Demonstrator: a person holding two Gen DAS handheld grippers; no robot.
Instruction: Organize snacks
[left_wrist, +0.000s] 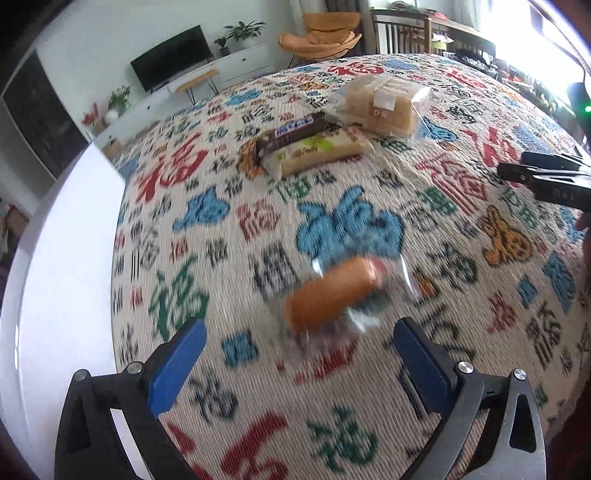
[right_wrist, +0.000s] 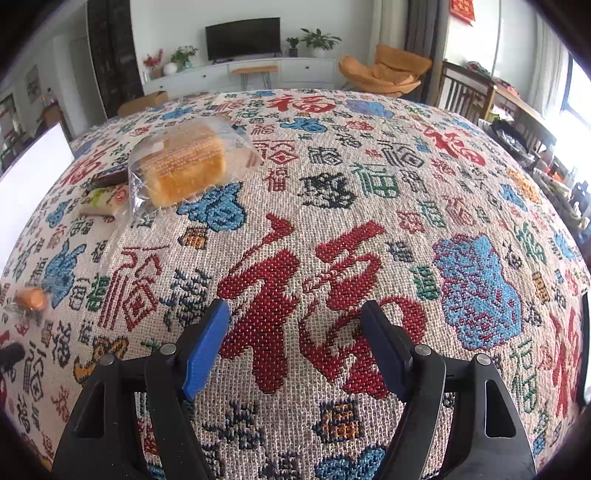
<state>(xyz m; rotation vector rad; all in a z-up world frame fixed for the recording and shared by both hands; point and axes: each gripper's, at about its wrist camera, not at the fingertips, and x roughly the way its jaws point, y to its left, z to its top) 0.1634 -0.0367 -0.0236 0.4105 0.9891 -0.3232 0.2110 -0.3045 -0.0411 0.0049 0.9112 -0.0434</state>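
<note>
A small orange-brown roll (left_wrist: 332, 295) in a clear wrapper lies on the patterned cloth, blurred, just ahead of my left gripper (left_wrist: 299, 350). That gripper is open, its blue pads wide apart and touching nothing. Farther back lie a brown chocolate bar (left_wrist: 291, 131), a cream and green packet (left_wrist: 325, 151) and a bagged bread loaf (left_wrist: 384, 107), close together. My right gripper (right_wrist: 295, 343) hovers open over a red character on the cloth, nothing between its fingers. In the right wrist view the loaf (right_wrist: 184, 166) is at upper left and the roll (right_wrist: 31, 299) at the far left edge.
The woven cloth (right_wrist: 332, 184) covers the whole table. A white panel (left_wrist: 55, 258) borders it on the left. The right gripper (left_wrist: 546, 181) reaches in from the right edge of the left wrist view. A TV, a cabinet and an orange chair stand far behind.
</note>
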